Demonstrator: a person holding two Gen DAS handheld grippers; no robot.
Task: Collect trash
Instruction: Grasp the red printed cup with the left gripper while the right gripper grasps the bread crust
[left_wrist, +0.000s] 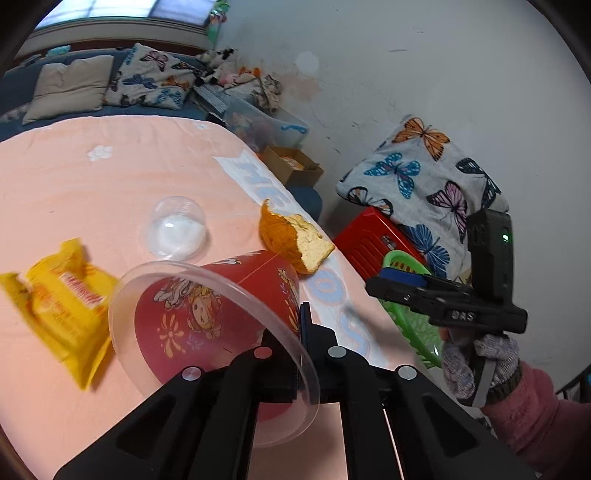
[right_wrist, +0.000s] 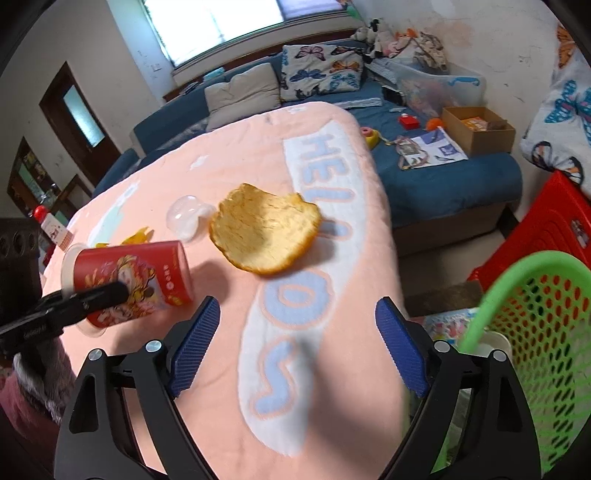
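Observation:
My left gripper (left_wrist: 301, 354) is shut on the clear rim of a red printed cup (left_wrist: 218, 314), which lies tilted just above the pink table cover; both show in the right wrist view, the cup (right_wrist: 129, 280) at left. An orange peel (left_wrist: 295, 236) (right_wrist: 264, 234) lies near the table's right edge. A clear plastic lid (left_wrist: 177, 230) (right_wrist: 186, 218) and a yellow wrapper (left_wrist: 62, 302) (right_wrist: 138, 236) lie further left. My right gripper (right_wrist: 297, 341) is open and empty above the cover, next to a green basket (right_wrist: 532, 332) (left_wrist: 406, 291).
The table's pink cover (right_wrist: 295, 166) ends in a right edge beside the basket. A red plastic stool (right_wrist: 546, 236) and a butterfly-print cushion (left_wrist: 428, 177) stand to the right. A blue sofa (right_wrist: 443, 177) with boxes and pillows lies behind.

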